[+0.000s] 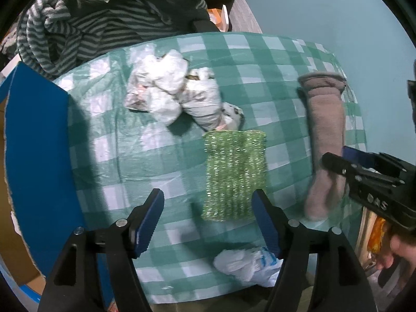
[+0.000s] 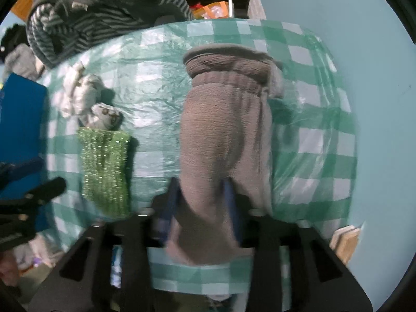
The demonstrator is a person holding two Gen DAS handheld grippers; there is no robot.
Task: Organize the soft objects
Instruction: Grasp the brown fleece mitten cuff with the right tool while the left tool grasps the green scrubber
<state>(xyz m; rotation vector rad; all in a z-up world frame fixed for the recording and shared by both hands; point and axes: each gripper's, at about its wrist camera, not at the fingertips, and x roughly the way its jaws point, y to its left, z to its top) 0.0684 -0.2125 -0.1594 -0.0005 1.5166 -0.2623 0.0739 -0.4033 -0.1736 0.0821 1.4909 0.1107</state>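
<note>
Sock (image 2: 223,135), grey and fuzzy, lies along the right side of my checked table (image 1: 161,145), its near end pinched between the fingers of my right gripper (image 2: 201,208). My left gripper (image 1: 208,223) hangs spread wide over the cloth, empty, just before the green scrubber (image 1: 234,174). Crumpled white bags (image 1: 171,91) sit beyond it.
</note>
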